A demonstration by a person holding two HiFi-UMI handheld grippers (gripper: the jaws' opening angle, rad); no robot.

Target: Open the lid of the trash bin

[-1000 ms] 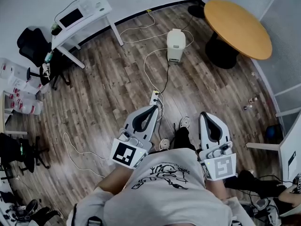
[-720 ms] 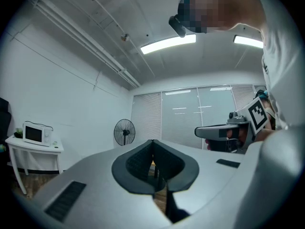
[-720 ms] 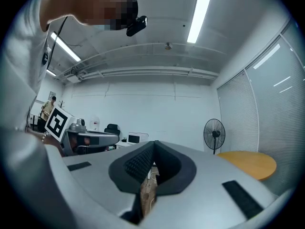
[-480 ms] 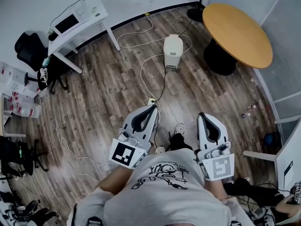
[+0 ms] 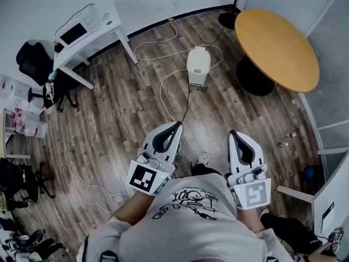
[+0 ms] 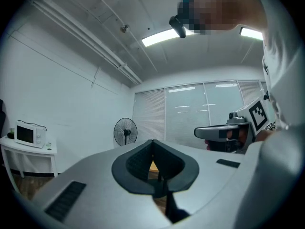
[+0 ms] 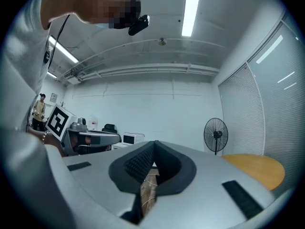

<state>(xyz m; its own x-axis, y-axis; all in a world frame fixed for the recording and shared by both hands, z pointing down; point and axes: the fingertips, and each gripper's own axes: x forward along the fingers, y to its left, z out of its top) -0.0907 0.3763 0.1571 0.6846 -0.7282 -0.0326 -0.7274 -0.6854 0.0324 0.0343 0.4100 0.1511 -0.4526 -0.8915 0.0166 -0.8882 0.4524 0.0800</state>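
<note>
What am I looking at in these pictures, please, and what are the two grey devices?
A person holds a two-jaw gripper in each hand: the left gripper and the right gripper. The head view is from a camera on the person's head, looking down. The other two come from a camera on each gripper, looking along its jaws. Both grippers are shut and empty. Ahead on the wooden floor stands the white bin, lid down, with a cable nearby, a round table to its right and a desk to its left.
</note>
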